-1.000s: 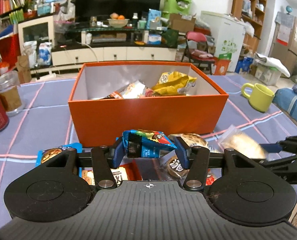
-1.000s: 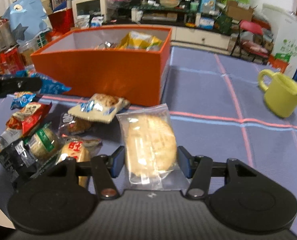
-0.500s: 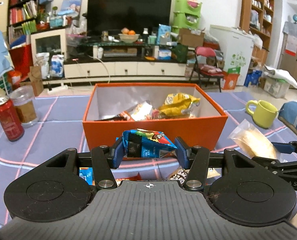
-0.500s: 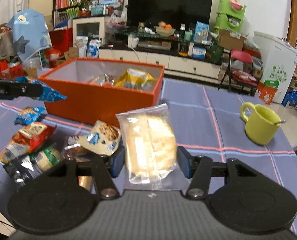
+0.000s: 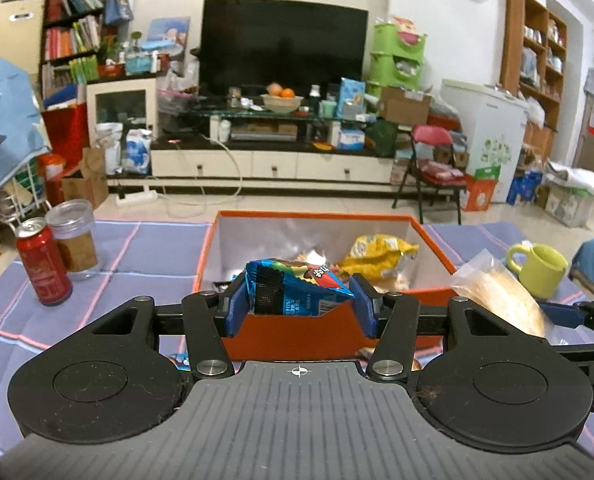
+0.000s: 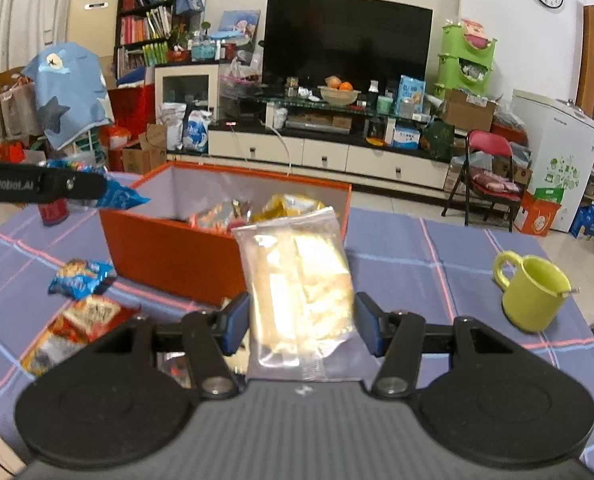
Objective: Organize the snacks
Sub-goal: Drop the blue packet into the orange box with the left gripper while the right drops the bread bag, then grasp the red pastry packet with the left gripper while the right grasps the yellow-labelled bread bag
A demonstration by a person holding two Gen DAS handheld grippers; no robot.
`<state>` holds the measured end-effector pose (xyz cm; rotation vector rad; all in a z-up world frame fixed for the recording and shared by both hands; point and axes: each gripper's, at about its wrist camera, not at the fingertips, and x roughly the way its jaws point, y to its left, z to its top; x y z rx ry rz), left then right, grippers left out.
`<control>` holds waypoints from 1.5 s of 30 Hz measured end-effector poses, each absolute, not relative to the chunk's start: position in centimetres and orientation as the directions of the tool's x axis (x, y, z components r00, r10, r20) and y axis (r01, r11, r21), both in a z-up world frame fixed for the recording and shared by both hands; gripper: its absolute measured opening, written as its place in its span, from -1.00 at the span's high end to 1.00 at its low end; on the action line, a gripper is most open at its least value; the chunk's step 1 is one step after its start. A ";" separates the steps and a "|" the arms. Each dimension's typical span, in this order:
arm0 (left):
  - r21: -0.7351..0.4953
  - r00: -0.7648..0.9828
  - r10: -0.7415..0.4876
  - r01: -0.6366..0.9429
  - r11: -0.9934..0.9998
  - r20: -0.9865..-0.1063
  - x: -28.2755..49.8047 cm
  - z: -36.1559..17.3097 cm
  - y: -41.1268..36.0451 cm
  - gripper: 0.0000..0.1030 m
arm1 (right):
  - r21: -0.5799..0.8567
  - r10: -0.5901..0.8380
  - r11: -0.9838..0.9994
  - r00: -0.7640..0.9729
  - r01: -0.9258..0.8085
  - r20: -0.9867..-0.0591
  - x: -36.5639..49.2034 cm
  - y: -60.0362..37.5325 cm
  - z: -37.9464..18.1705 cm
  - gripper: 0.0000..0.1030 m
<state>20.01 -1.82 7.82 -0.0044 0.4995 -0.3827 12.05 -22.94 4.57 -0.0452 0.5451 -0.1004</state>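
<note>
My left gripper (image 5: 297, 300) is shut on a blue snack packet (image 5: 293, 288), held in the air just in front of the orange box's near wall. The orange box (image 5: 429, 236) holds a yellow bag (image 5: 381, 248) and other snacks. My right gripper (image 6: 301, 320) is shut on a clear-wrapped pale cracker pack (image 6: 297, 280), raised above the table at the box's right front corner (image 6: 169, 256). The same cracker pack (image 5: 497, 292) shows at the right of the left wrist view. On the cloth left of the box lie a blue packet (image 6: 79, 278) and a red packet (image 6: 81, 320).
A green mug (image 6: 533, 292) with a spoon stands on the purple checked cloth to the right. A red can (image 5: 43, 264) and a clear jar (image 5: 75, 240) stand at the left. Behind the table are a TV stand, a red folding chair and shelves.
Both grippers have risen with their packets, so the views now look over the box's rim and the loose snacks on the cloth have dropped lower in view.
</note>
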 end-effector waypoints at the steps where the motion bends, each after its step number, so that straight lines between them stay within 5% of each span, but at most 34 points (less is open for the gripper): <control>1: -0.103 0.808 -0.363 0.358 0.928 -0.463 20.1 8.0 -1.7 0.33 | -0.060 -0.105 0.994 0.852 0.087 -0.513 12.4 -23.0 4.8 -0.10; 12: -0.085 0.819 -0.316 0.315 0.945 -0.478 26.0 8.2 -2.7 0.33 | -0.040 -0.070 0.998 0.885 0.058 -0.460 19.2 -22.4 6.6 -0.10; 17: -0.074 0.771 -0.286 0.299 0.951 -0.569 32.6 6.1 -5.1 0.23 | -0.063 -0.063 0.997 0.865 0.036 -0.498 26.4 -21.3 6.0 -0.12; 19: -0.089 0.790 -0.286 0.284 0.955 -0.542 31.3 6.3 -3.7 0.08 | -0.062 -0.067 0.997 0.847 0.040 -0.528 26.6 -21.5 6.0 -0.15; 22: -0.094 0.818 -0.269 0.258 0.962 -0.508 28.0 6.4 -0.7 -0.10 | -0.005 -0.052 0.998 0.871 0.057 -0.488 22.2 -22.9 6.7 -0.47; 30: -0.139 0.818 -0.246 0.203 0.969 -0.520 17.8 5.0 5.9 -0.18 | 0.136 0.012 0.988 0.824 0.078 -0.566 9.8 -23.3 2.8 -0.49; 35: -0.171 0.782 -0.267 0.206 0.964 -0.564 13.5 2.5 6.5 -0.20 | 0.096 0.019 0.994 0.790 0.050 -0.612 8.0 -20.3 0.1 -0.45; 39: -0.118 0.717 -0.323 0.322 0.939 -0.617 12.9 1.0 4.3 -0.01 | 0.060 0.038 0.998 0.756 0.003 -0.654 8.7 -18.9 -1.8 -0.40; 45: -0.156 0.699 -0.306 0.271 0.950 -0.646 12.0 0.0 3.4 -0.25 | 0.041 0.033 0.999 0.740 -0.007 -0.672 9.8 -18.9 -3.1 -0.44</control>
